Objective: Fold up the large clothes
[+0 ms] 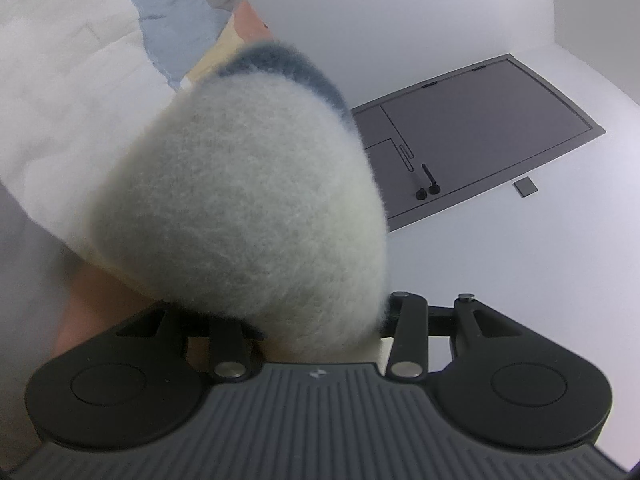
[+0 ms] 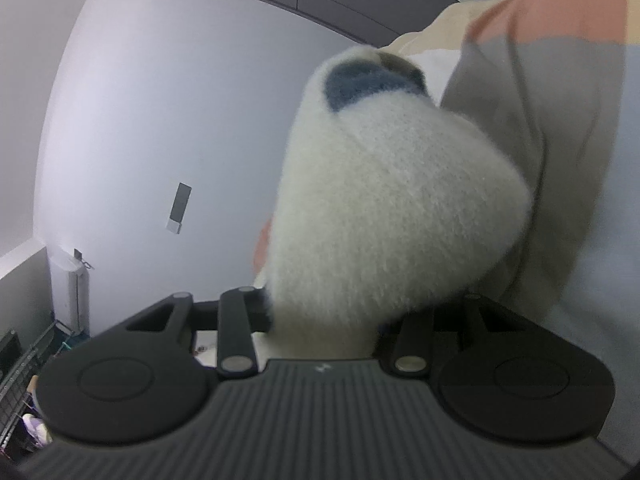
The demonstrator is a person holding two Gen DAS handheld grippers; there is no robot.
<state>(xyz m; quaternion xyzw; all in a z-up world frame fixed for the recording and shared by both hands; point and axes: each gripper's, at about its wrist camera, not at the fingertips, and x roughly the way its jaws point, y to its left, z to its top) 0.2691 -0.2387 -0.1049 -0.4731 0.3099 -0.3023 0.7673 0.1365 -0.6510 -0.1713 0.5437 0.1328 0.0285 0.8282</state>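
In the left wrist view, my left fingers [image 1: 320, 340] gripped the fluffy sweater [image 1: 248, 200] above the white counter [image 1: 520, 280]. In the right wrist view, the right fingers [image 2: 324, 332] gripped it too. I judged folding hardly begun.

My left tongs [image 1: 316, 332] point forward, tipped slightly below level. Their fingers are buried under the fuzzy knit bunched at twelve o'clock, so the tips stay hidden; the fabric rises straight from between the linkage arms. My right tongs [image 2: 324, 328] sit the same way, clamped on a thick wad of that knit, fingertips hidden.
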